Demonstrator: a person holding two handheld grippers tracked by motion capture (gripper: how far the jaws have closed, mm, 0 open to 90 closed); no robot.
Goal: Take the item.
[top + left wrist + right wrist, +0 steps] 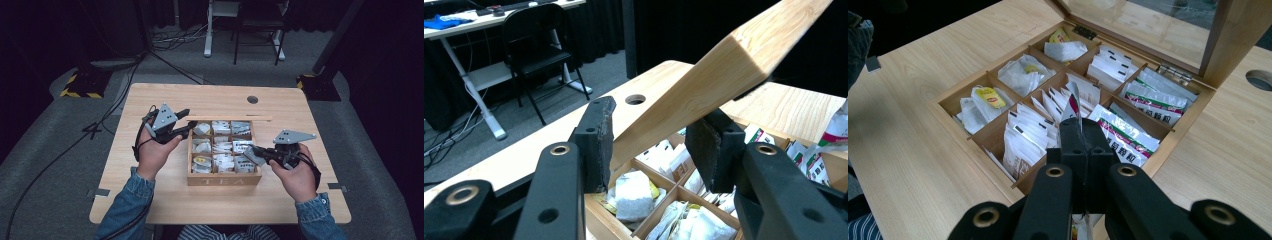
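A wooden tea box [224,180] marked TEA stands mid-table, its compartments full of tea bag packets. Its lid [230,118] is raised and seen edge-on along the back. My left gripper [187,126] is at the lid's left end. In the left gripper view the gripper [654,142] is shut on the wooden lid edge [724,65], which sits between the two pads. My right gripper [256,151] hovers over the box's right side, shut on a tea packet [248,158]. In the right gripper view the packet [1071,102] sticks up between the gripper's [1082,129] pressed jaws.
The box rim [973,90] divides several cells of white, silver and yellow-tagged packets. The lid's glass pane [1148,25] leans behind them. A round cable hole [252,99] lies at the table's back right. Chairs and desk legs stand beyond the table.
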